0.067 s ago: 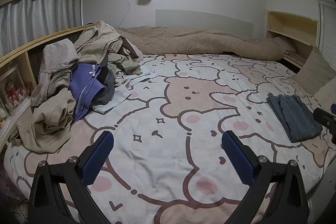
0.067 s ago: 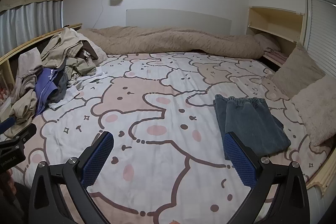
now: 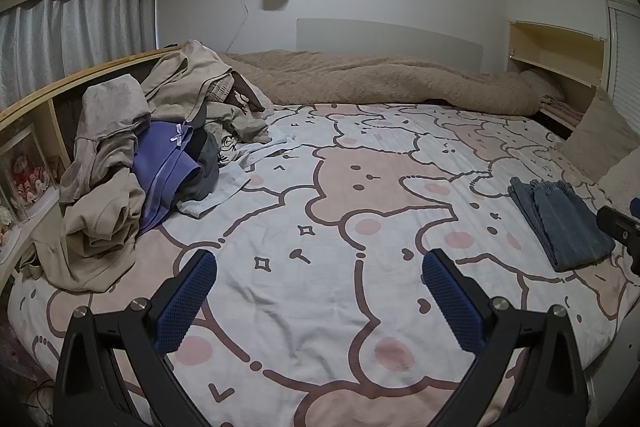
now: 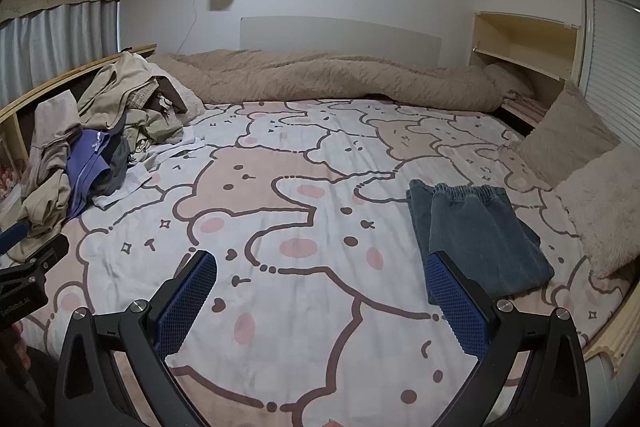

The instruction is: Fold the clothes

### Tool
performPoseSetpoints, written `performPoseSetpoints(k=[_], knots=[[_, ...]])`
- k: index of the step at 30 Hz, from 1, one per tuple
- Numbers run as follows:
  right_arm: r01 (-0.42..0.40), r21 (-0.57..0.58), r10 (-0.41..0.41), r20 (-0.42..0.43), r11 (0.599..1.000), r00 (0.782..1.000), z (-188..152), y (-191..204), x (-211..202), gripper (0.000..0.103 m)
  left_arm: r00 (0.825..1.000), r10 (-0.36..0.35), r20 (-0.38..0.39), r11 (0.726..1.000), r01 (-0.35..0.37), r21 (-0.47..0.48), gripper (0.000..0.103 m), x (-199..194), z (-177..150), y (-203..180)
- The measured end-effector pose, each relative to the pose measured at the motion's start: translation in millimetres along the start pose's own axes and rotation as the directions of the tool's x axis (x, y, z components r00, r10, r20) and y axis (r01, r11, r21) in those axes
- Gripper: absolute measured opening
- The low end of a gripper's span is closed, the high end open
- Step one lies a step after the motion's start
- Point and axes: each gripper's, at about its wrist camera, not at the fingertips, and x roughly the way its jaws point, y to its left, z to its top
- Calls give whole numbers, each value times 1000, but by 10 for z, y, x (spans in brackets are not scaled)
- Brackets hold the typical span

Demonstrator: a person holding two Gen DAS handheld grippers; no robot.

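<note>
Clothes pile (image 3: 132,163) far left of left gripper (image 3: 320,271)

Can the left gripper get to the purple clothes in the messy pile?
Probably yes. The left gripper is open and holds nothing, and only bare bedsheet lies between it and the purple garment, which shows on the side of the clothes pile.

clothes pile (image 3: 132,163): jumbled, beige/purple, bed's left edge | jeans (image 4: 476,231): folded flat, right side
</note>
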Motion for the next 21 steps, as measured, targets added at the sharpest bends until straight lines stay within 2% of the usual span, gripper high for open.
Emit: performPoseSetpoints(k=[21], knots=[[0,-2,0,-6,1000,1000,-37,-17,26,103,1000,2,0,1000,-2,14,103,1,4,-37]])
